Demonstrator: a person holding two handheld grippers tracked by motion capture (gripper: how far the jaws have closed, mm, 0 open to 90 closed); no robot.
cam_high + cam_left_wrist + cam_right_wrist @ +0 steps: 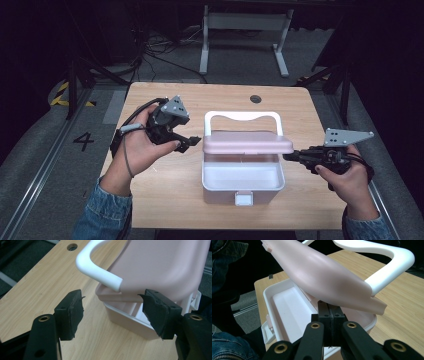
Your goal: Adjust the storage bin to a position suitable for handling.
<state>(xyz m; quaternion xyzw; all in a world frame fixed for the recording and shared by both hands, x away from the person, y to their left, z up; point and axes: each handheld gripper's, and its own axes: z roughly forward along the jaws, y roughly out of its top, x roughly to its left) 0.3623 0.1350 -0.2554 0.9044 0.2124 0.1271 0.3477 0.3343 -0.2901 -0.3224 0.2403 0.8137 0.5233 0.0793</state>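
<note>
The box sits mid-bench, white tub with a latch at its near wall, and its pink lid is raised partway on the far hinge, the white handle standing up behind it. The lid's long axis runs left to right across the bench, its two ends facing one gripper each.

The right gripper is the nearer: its jaws are pressed together right at the lid's right end. In the right gripper view they sit just under the lid's edge; whether they pinch that edge or merely prop it I cannot quite tell.

The left gripper hangs just beside the lid's left end, jaws wide and holding nothing, the lid corner lying ahead between them. Any closing or further lifting would, I judge, turn on that left end.
</note>
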